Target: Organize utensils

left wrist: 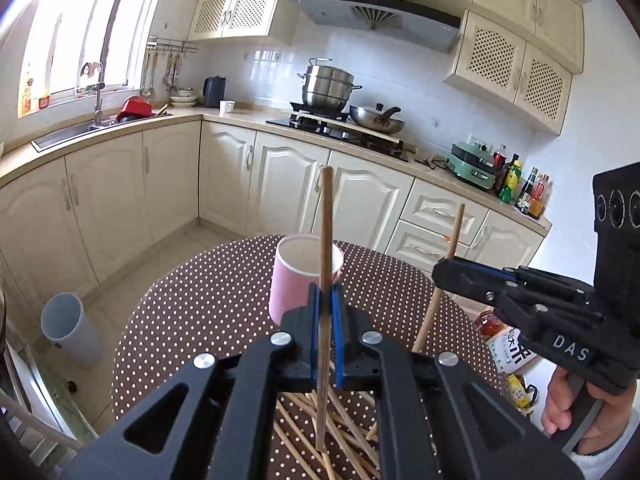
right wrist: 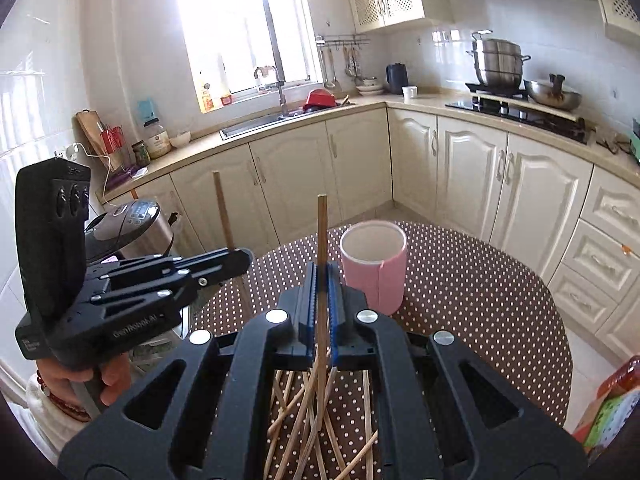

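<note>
My left gripper [left wrist: 325, 294] is shut on a wooden chopstick [left wrist: 326, 240] that stands nearly upright between its blue pads. Just beyond it on the dotted table stands a pink cup [left wrist: 304, 280], empty inside. The right gripper [left wrist: 440, 270] enters from the right, shut on another chopstick [left wrist: 454, 234]. In the right wrist view my right gripper [right wrist: 322, 276] clamps its upright chopstick [right wrist: 321, 232], with the pink cup [right wrist: 376, 268] just right of it. The left gripper [right wrist: 244, 258] comes in from the left with its chopstick [right wrist: 223, 212]. Several loose chopsticks [right wrist: 304, 412] lie on the table below.
The round table [left wrist: 208, 304] has a brown cloth with white dots. A grey bin [left wrist: 70, 328] stands on the floor to the left. Kitchen cabinets, a sink [right wrist: 256, 124] and a stove [left wrist: 340, 128] with pots line the far walls. A rice cooker [right wrist: 128, 224] sits at left.
</note>
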